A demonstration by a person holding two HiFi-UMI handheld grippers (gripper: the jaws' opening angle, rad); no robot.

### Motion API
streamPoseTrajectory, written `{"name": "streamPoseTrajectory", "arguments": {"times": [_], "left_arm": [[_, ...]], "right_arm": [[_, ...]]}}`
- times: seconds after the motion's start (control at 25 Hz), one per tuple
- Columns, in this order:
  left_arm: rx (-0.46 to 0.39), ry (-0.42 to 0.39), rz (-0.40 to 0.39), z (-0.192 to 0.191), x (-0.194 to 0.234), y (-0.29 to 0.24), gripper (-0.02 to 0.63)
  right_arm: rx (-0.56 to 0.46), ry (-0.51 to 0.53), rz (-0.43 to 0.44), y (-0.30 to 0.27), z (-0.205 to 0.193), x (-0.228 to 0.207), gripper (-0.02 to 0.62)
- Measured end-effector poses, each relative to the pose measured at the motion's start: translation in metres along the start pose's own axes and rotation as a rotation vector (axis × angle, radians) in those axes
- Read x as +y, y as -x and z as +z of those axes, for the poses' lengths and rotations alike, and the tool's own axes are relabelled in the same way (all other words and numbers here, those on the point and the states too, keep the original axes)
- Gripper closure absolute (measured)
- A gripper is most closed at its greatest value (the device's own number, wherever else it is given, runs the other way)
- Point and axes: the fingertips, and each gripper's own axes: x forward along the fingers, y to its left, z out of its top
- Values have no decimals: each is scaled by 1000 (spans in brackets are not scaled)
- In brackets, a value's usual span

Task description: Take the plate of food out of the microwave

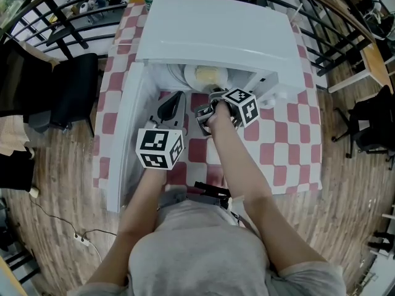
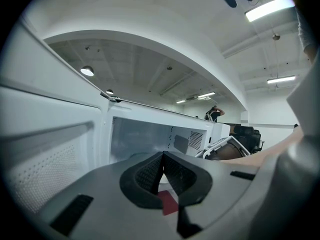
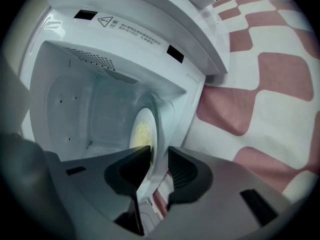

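One plate (image 3: 142, 128) in microwave (image 3: 75, 99), right hand-held gripper (image 3: 159, 155) closing, jaws astride its rim

Wearer: grey short-sleeved shirt (image 1: 197, 251). Left gripper (image 1: 171, 103) and right gripper (image 1: 212, 97): grey shells, black ribbed pads (image 2: 176, 172). White cube (image 1: 159, 148) with black square markers at 6 o'clock of each.

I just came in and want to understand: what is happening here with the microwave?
A person holding a gripper in each hand works at an open microwave on a checked tablecloth. The right gripper reaches inside; its jaws are closing with the rim of the plate of food between them, not yet clamped. The left gripper, shut and empty, hangs by the open door. The plate is not out yet.
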Motion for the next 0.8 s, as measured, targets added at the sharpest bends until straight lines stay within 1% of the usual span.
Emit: {"name": "streamPoseTrajectory", "arguments": {"times": [0.24, 0.28, 0.32, 0.44, 0.64, 0.8], "left_arm": [[-1, -4, -6, 0, -1, 0, 604], [-2, -3, -5, 1, 0, 1, 604], [-2, -2, -4, 1, 0, 1, 604], [-2, -1, -1, 0, 0, 0, 604], [-3, -2, -4, 1, -2, 0, 604], [-3, -3, -9, 0, -3, -1, 604]], "right_arm": [[14, -18, 25, 2, 0, 3, 482], [14, -12, 32, 3, 0, 6, 497], [15, -1, 38, 4, 0, 9, 540], [24, 12, 57, 4, -1, 16, 545], [9, -5, 158, 8, 0, 23, 557], [-4, -17, 222, 10, 1, 29, 560]]}}
